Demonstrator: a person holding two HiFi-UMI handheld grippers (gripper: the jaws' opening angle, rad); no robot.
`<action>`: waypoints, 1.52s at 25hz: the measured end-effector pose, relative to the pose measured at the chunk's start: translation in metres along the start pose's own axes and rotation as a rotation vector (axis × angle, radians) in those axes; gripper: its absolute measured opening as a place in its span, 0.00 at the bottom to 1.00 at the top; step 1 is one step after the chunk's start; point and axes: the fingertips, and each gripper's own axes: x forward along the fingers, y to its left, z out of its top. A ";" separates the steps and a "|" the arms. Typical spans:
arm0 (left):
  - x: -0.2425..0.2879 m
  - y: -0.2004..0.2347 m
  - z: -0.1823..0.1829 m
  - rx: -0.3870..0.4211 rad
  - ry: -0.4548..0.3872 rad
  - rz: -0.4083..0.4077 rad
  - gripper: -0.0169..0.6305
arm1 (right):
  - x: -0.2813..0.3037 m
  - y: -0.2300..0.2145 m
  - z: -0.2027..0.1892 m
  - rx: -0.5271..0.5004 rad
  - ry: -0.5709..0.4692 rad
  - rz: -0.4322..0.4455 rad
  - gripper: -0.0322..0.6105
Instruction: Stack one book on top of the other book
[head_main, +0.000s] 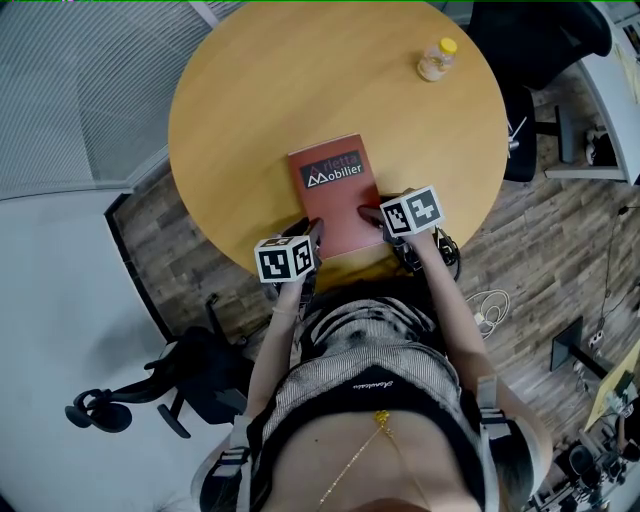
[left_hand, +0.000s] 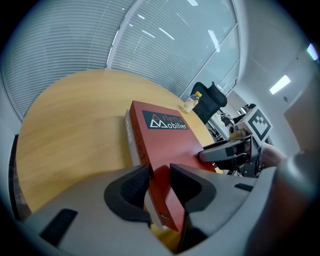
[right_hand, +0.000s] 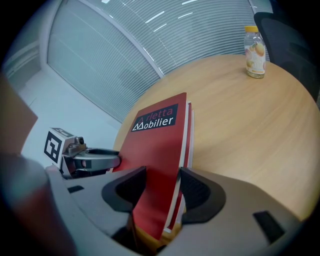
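A red book (head_main: 335, 200) with a dark "Mobilier" label lies on the round wooden table (head_main: 250, 90), its near end at the table's front edge. It lies on a second book, whose pale edge (left_hand: 131, 137) shows along its side and again in the right gripper view (right_hand: 190, 135). My left gripper (head_main: 315, 232) is shut on the red book's near left corner (left_hand: 160, 182). My right gripper (head_main: 372, 215) is shut on the near right corner (right_hand: 162, 187). In each gripper view the book (left_hand: 165, 140) (right_hand: 157, 145) fills the gap between the pads.
A small bottle (head_main: 437, 60) with a yellow cap stands at the table's far right. A black office chair (head_main: 540, 50) is behind the table on the right, and another chair (head_main: 170, 385) stands on the floor at the lower left. Cables lie on the wood floor to the right.
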 end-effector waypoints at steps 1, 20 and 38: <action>0.000 0.000 0.000 0.001 0.000 0.000 0.23 | 0.000 0.000 0.000 -0.002 -0.001 -0.001 0.37; -0.043 -0.019 0.039 0.089 -0.149 -0.017 0.27 | -0.060 0.038 0.036 -0.261 -0.239 0.114 0.37; -0.079 -0.107 0.072 0.283 -0.399 -0.252 0.06 | -0.112 0.107 0.050 -0.686 -0.596 0.147 0.10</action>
